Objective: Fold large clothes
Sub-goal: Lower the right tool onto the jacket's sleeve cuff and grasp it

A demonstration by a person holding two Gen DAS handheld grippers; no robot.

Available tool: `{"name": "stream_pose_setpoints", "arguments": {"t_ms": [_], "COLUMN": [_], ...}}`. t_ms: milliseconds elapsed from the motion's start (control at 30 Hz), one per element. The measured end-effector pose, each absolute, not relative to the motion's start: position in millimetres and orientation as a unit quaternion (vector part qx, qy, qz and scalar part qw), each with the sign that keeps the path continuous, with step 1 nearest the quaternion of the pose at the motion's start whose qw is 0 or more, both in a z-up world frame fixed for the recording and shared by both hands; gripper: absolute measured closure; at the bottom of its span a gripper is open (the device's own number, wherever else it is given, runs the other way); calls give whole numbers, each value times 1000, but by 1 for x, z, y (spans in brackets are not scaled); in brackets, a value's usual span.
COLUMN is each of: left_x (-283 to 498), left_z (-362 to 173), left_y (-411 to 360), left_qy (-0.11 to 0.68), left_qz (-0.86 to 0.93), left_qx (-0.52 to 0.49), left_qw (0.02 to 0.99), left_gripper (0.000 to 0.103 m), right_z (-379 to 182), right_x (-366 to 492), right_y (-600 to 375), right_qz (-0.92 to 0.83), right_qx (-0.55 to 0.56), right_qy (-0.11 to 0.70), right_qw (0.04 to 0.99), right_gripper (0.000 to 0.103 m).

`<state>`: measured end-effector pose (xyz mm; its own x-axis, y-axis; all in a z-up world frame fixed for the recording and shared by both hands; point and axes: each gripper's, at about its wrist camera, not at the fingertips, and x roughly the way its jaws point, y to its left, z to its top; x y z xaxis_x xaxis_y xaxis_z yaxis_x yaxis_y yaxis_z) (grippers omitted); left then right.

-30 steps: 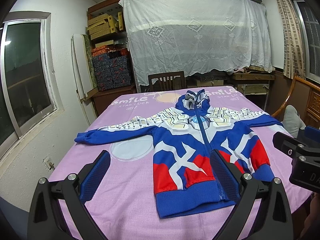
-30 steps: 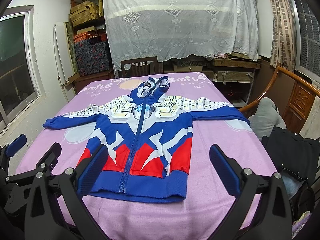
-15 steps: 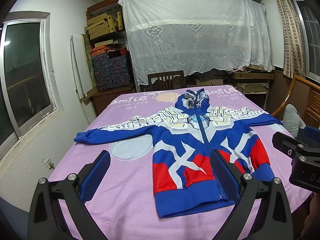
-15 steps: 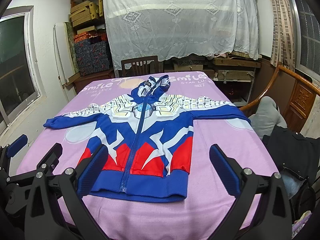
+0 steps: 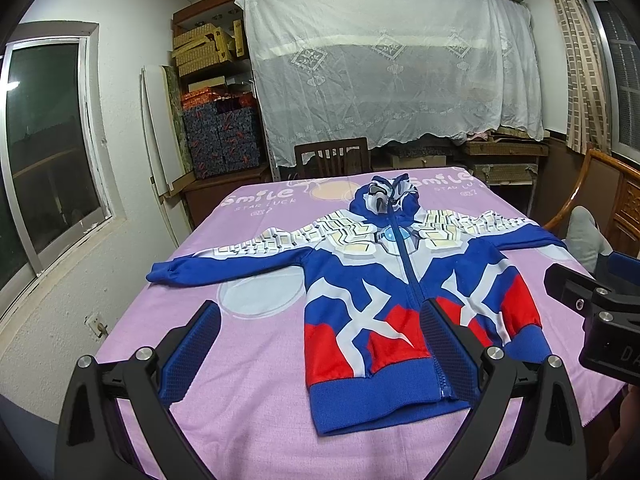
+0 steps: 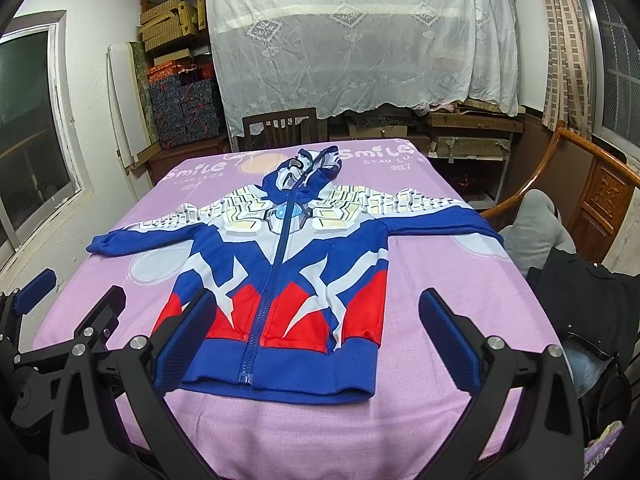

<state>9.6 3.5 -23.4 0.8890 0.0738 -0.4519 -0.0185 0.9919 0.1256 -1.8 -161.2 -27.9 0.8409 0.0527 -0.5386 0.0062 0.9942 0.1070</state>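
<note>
Left claw (image 5: 320, 348) wide, empty, above hoodie (image 5: 384, 288) hem; right claw (image 6: 316, 340) wide, empty, touching nothing.

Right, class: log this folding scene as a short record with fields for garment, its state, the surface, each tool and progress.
garment: hooded jacket, blue, red and white
state: spread flat, front up, zipped, both sleeves out sideways, hood at far end
surface: table under a pink cloth
left tool: open, above near edge, holding nothing
right tool: open, above near edge, holding nothing
progress: no fold made yet
</note>
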Motion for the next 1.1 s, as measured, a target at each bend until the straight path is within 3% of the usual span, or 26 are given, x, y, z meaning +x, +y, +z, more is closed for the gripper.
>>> {"name": "stream_pose_setpoints", "arguments": {"t_ms": [233, 500, 700, 733, 767, 1100], "left_x": [33, 78, 105, 108, 109, 117], "left_z": [-38, -80, -112, -116, -118, -134], "left_y": [18, 40, 44, 44, 44, 57], "left_qy": [277, 360, 410, 415, 418, 444], "left_qz": [21, 11, 5, 6, 8, 24], "left_qx": [41, 8, -3, -2, 0, 5], "left_qw": [960, 933, 912, 910, 908, 896], "left_gripper": [3, 3, 6, 8, 9, 12], "right_z": [-42, -98, -134, -138, -141, -154], "right_x": [8, 41, 65, 68, 70, 58], "right_y": [-171, -221, -222, -222, -222, -240], "right_qz": [13, -13, 18, 23, 32, 46], "right_qx": [58, 108, 123, 124, 127, 154], "right_qy": [300, 365, 420, 426, 432, 451], "right_qw": [952, 924, 899, 896, 892, 878], "right_gripper": [4, 6, 50, 68, 75, 79]}}
